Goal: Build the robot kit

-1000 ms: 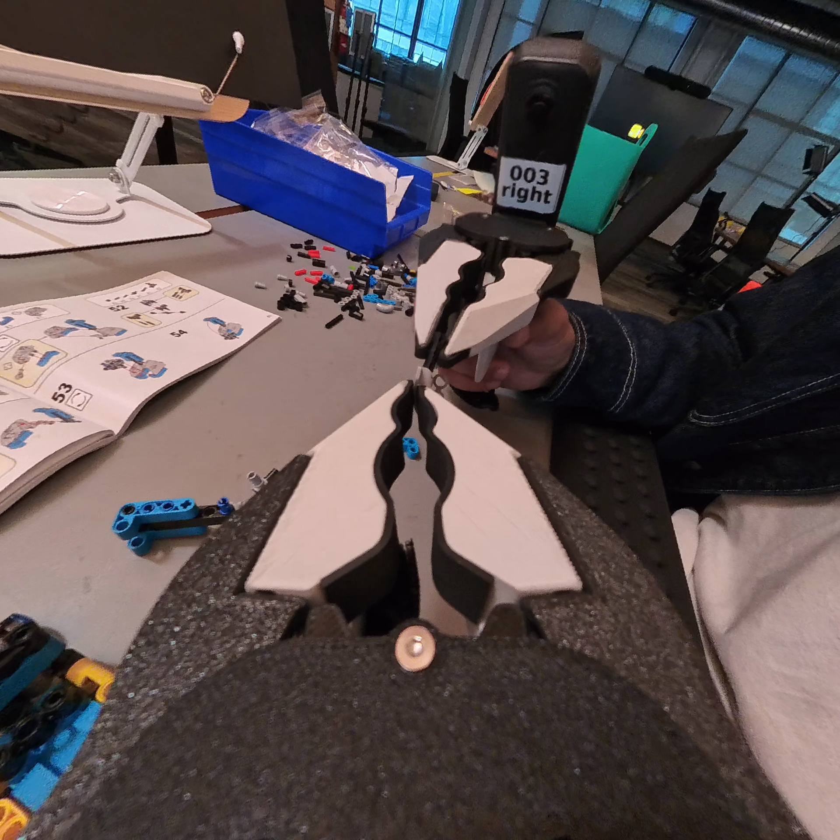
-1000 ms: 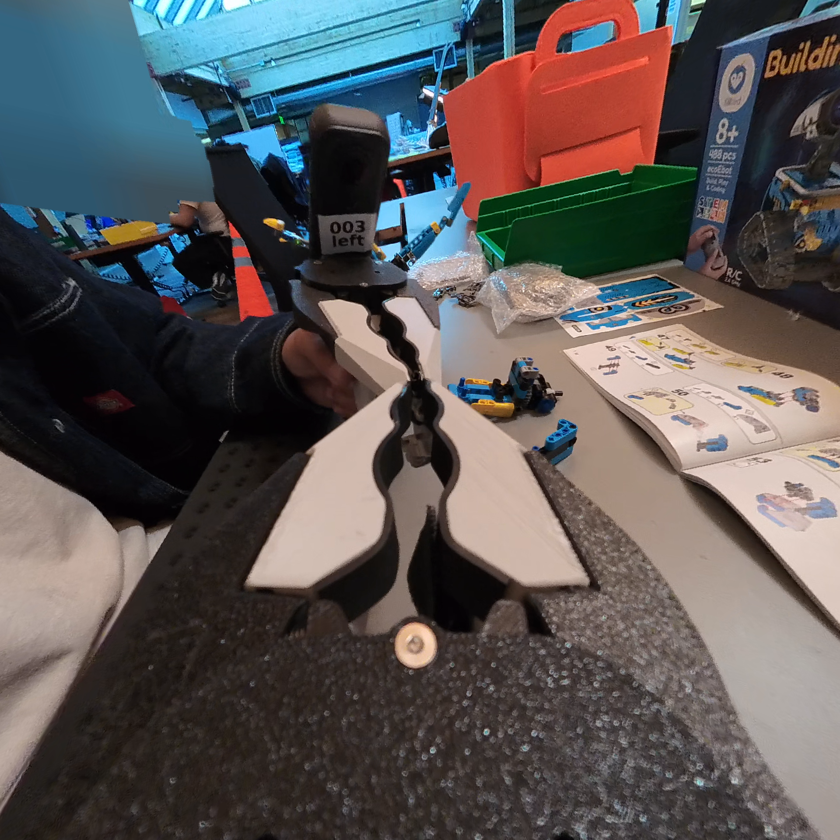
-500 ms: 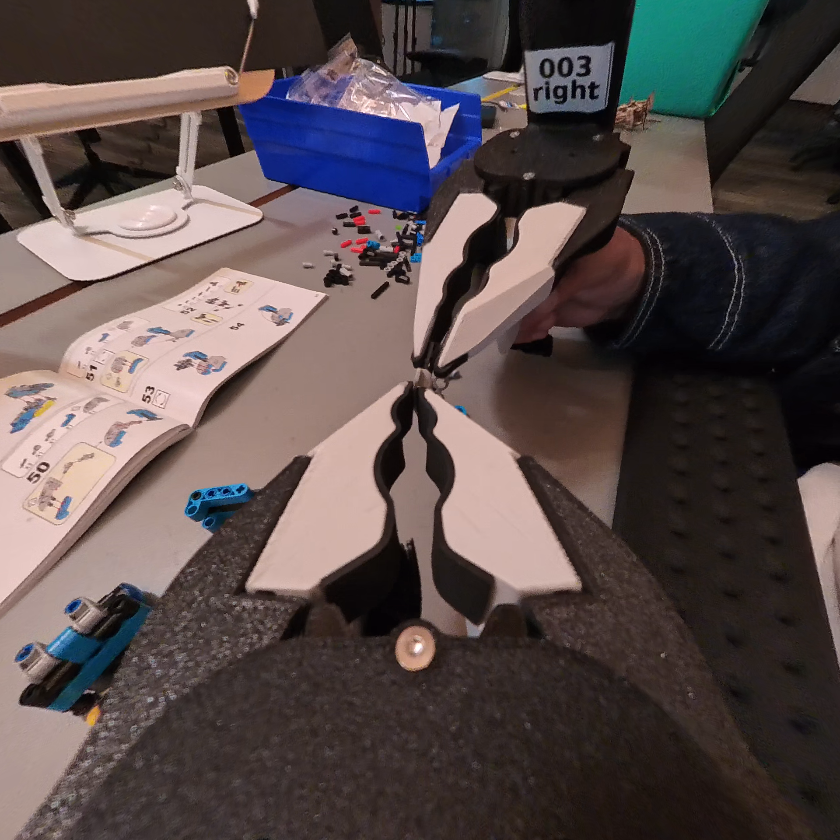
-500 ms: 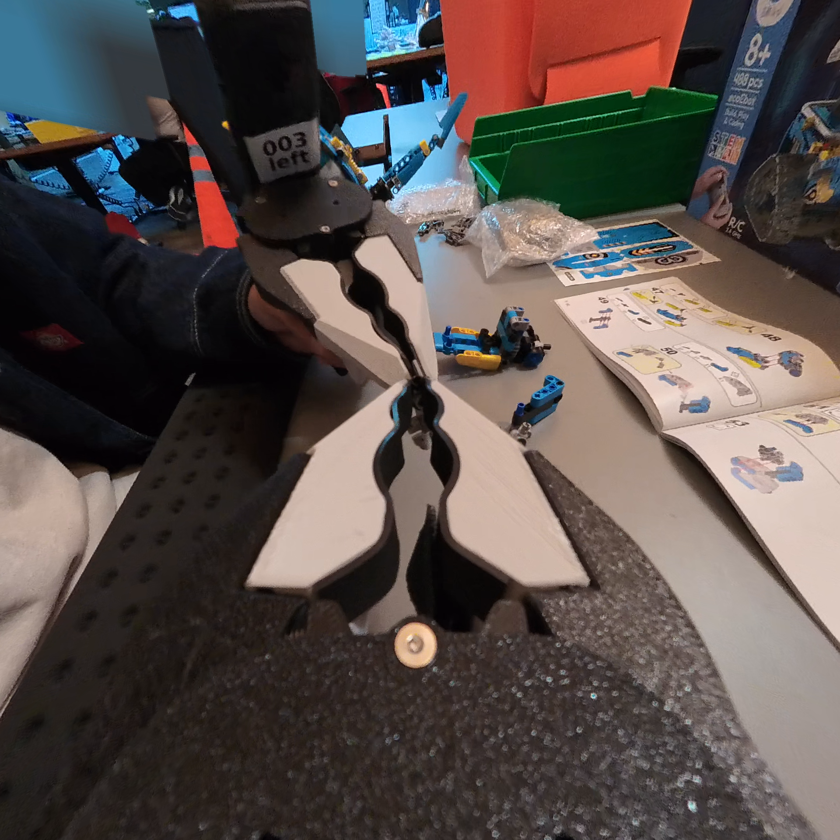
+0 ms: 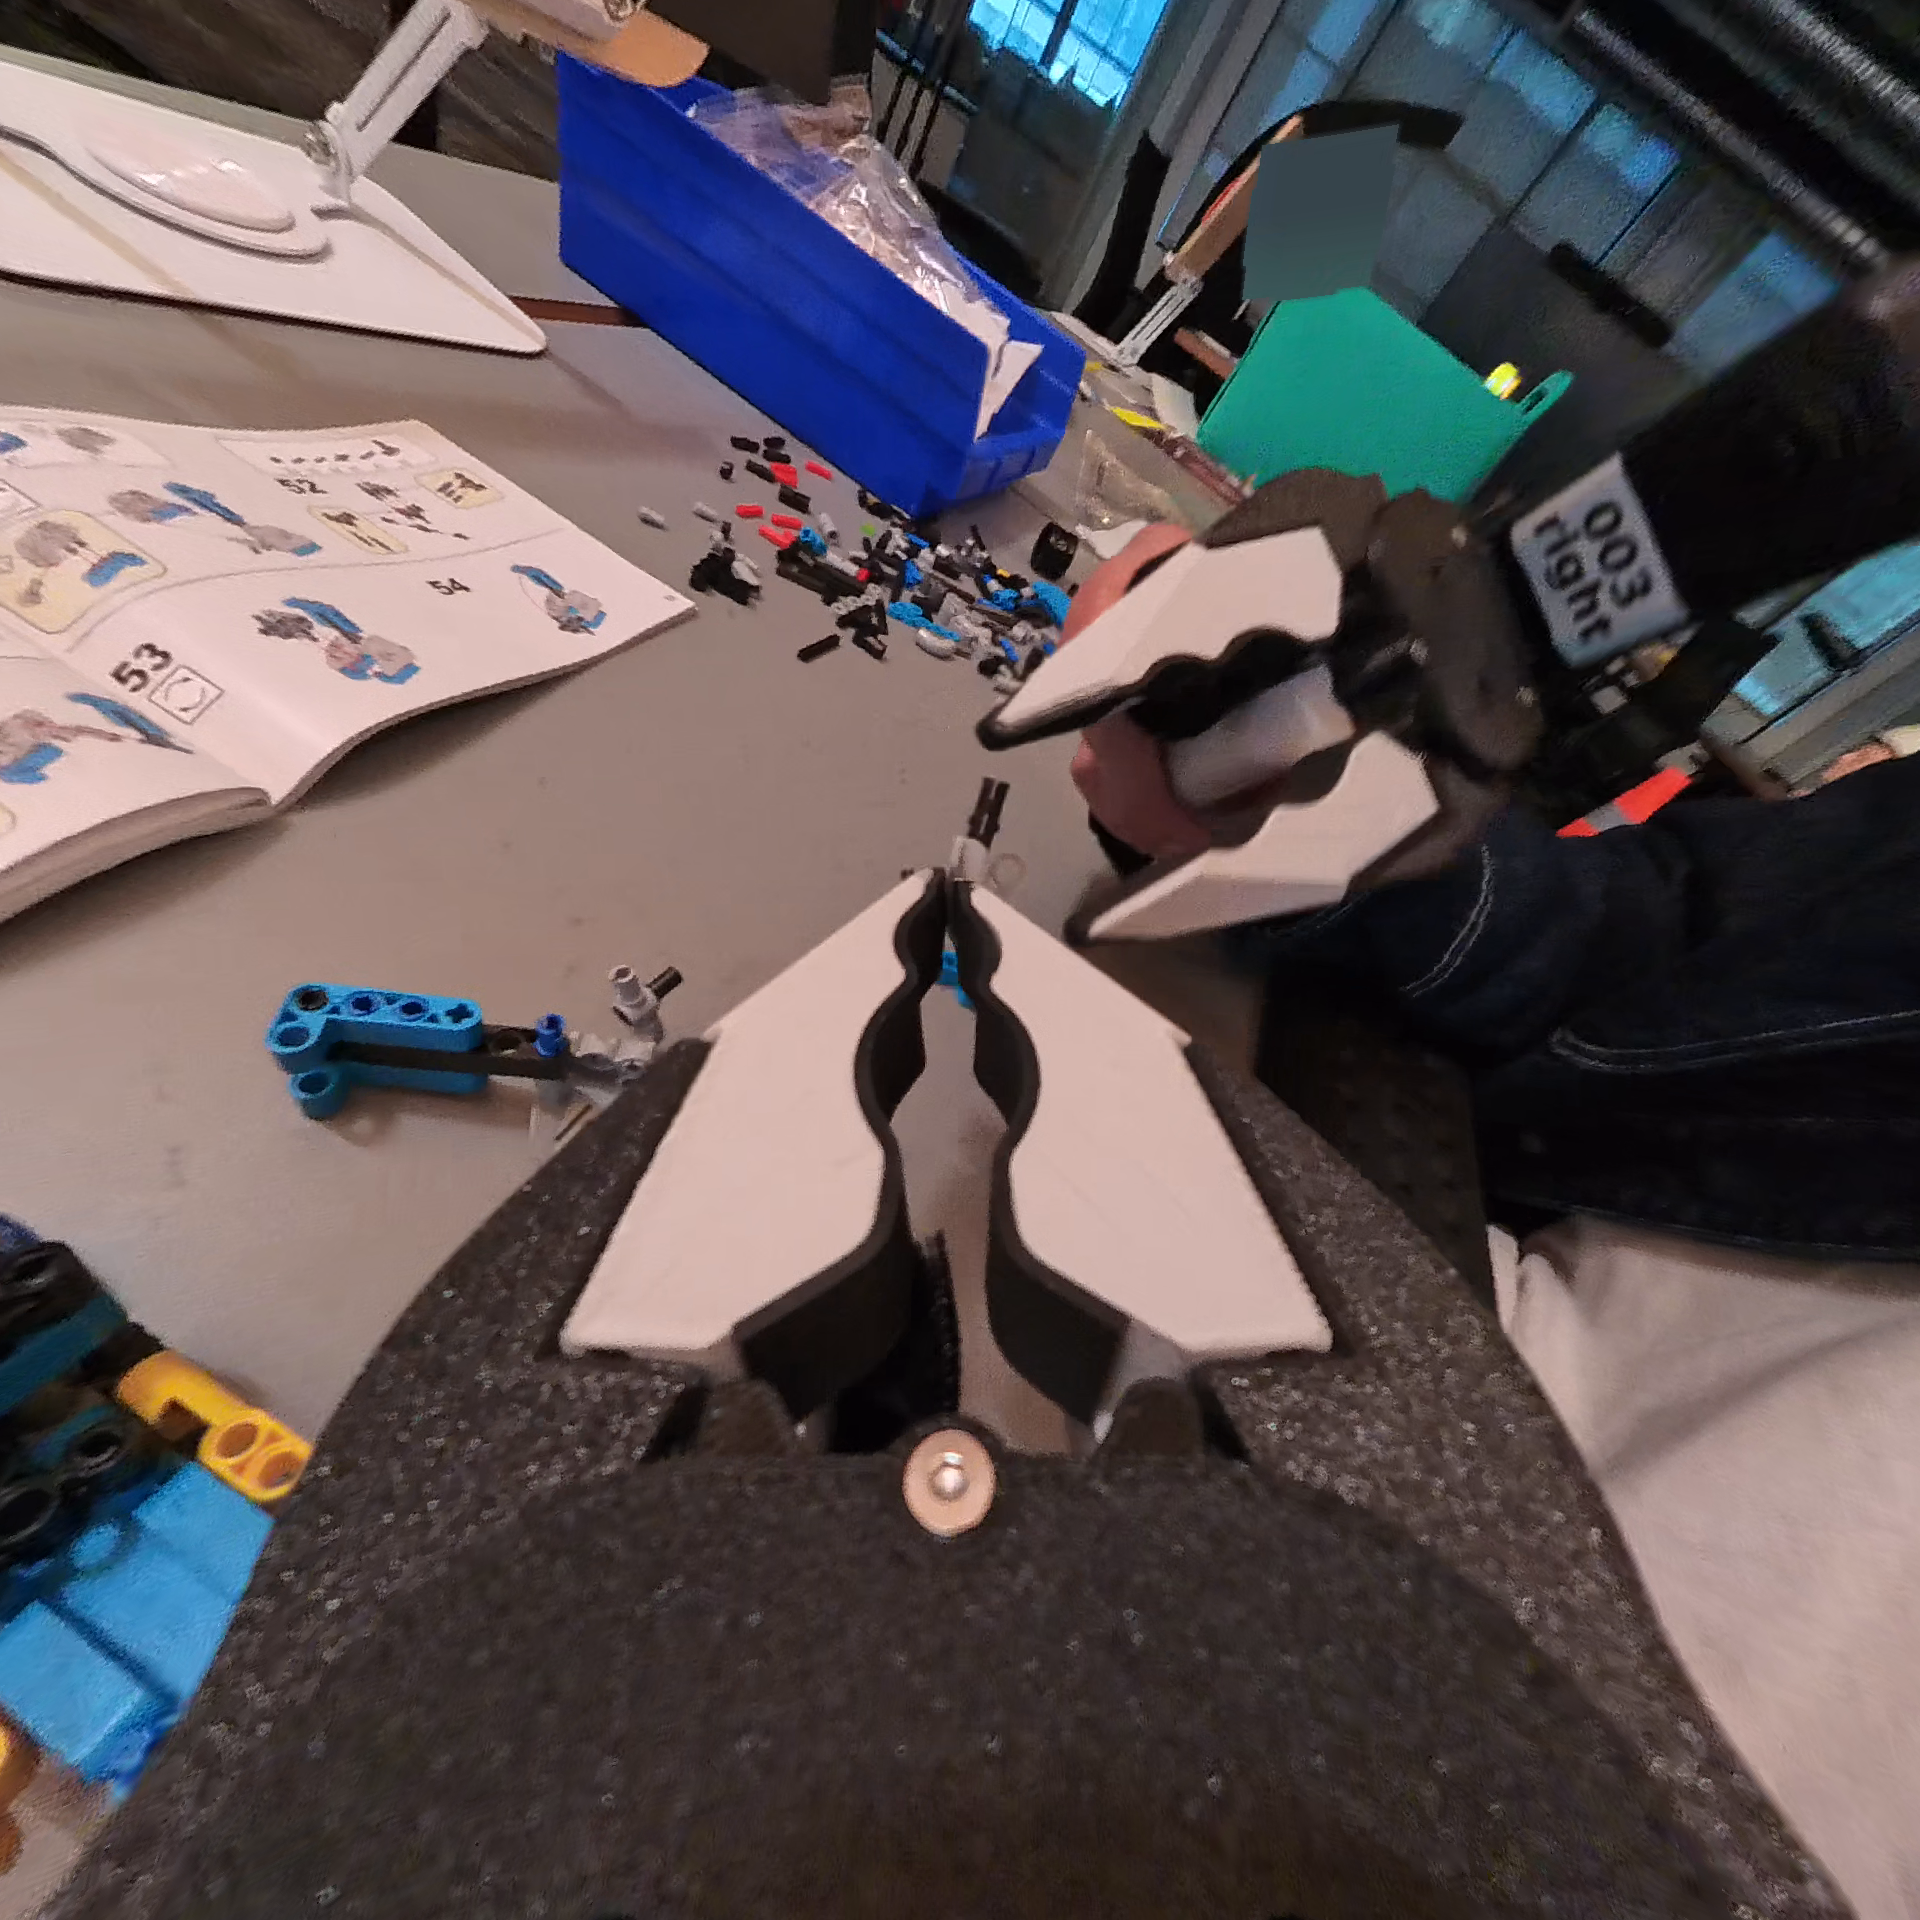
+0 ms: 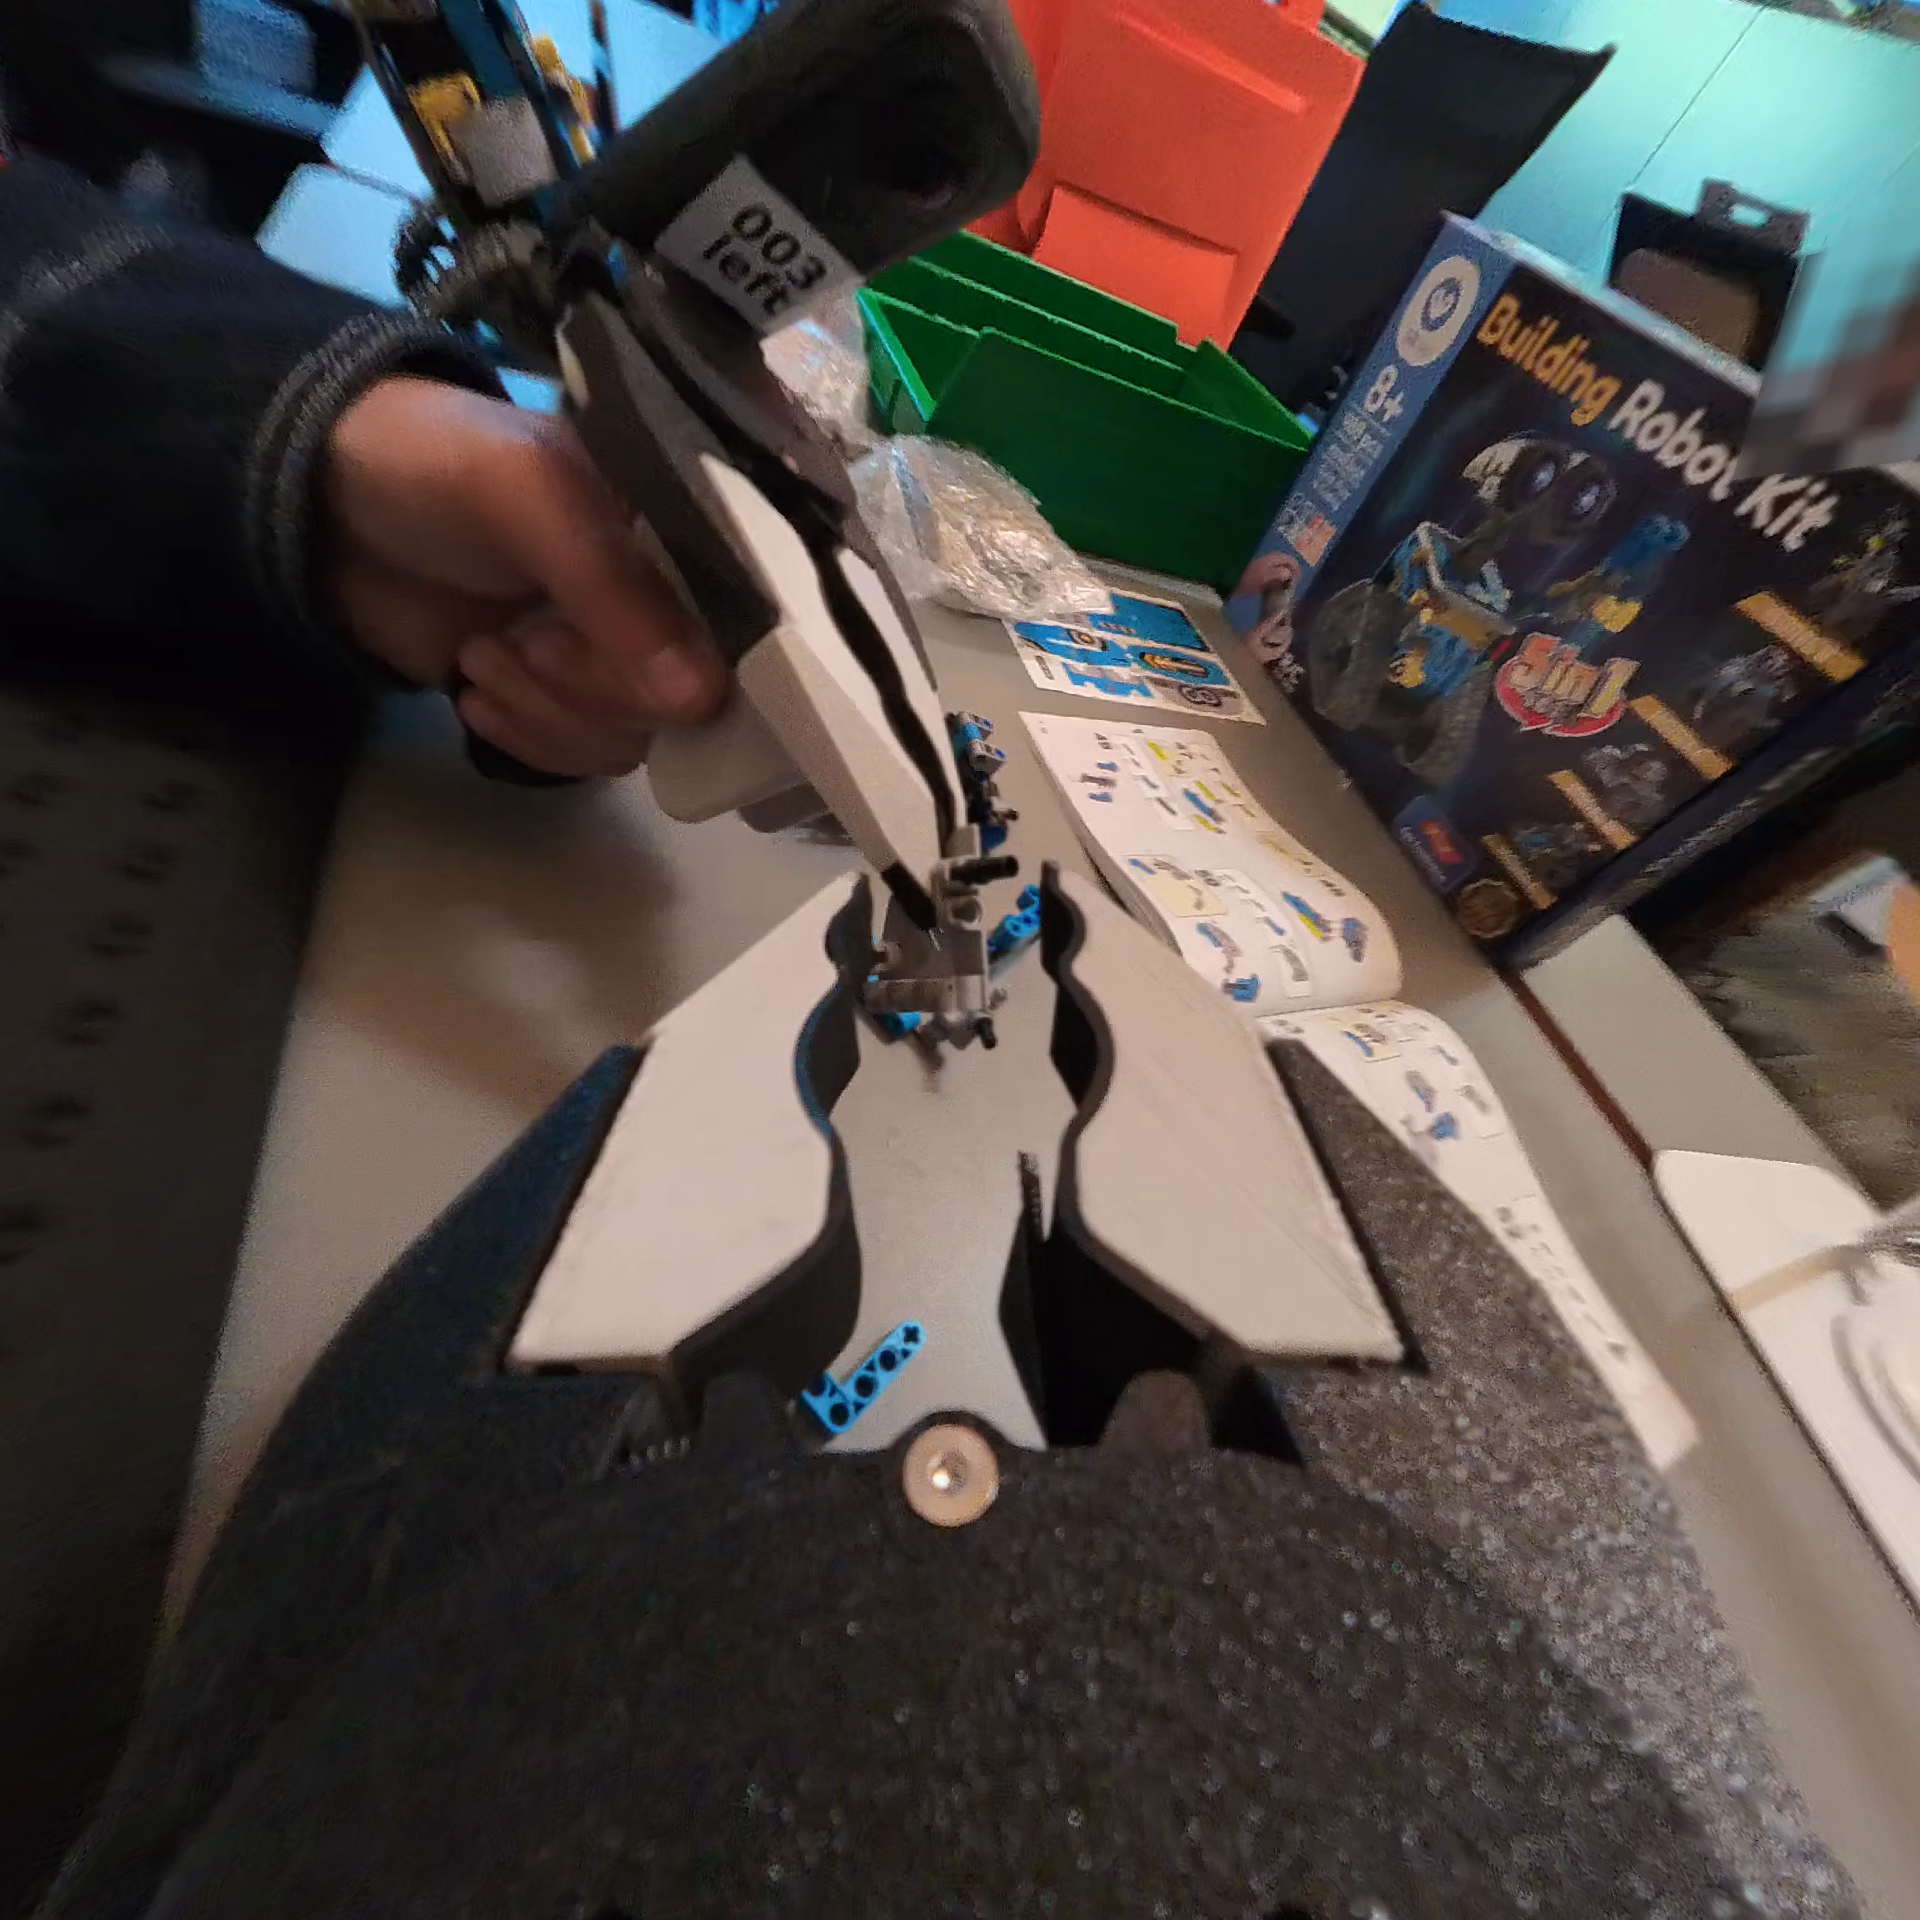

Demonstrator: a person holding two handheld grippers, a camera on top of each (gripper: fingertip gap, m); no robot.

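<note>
My left gripper (image 5: 945, 883) is shut on a small grey connector piece with a black pin (image 5: 979, 831) and holds it above the grey table (image 5: 644, 810). A bit of blue shows between the fingers below the tip. In the right wrist view the left gripper (image 6: 914, 883) comes in from the upper left with the same small grey, black and blue assembly (image 6: 956, 945) at its tip. My right gripper (image 6: 951, 888) is open, one finger on each side of that assembly and clear of it. In the left wrist view the right gripper (image 5: 1031, 831) stands open just right of the piece.
An open instruction booklet (image 5: 312, 623) (image 6: 1226, 883) lies on the table. A blue L-shaped beam with an axle (image 5: 374, 1049), a pile of small loose parts (image 5: 894, 592), a blue bin (image 5: 810, 301), a partly built model (image 5: 83, 1455), a green bin (image 6: 1081, 416) and the kit box (image 6: 1558, 582) are around. Only a small space, under 4 cm, lies between the two pairs of fingers.
My right gripper has opened and let go of the small assembly, which stays in my shut left gripper. Both grippers have tilted, and the right one has drawn off to the side.
</note>
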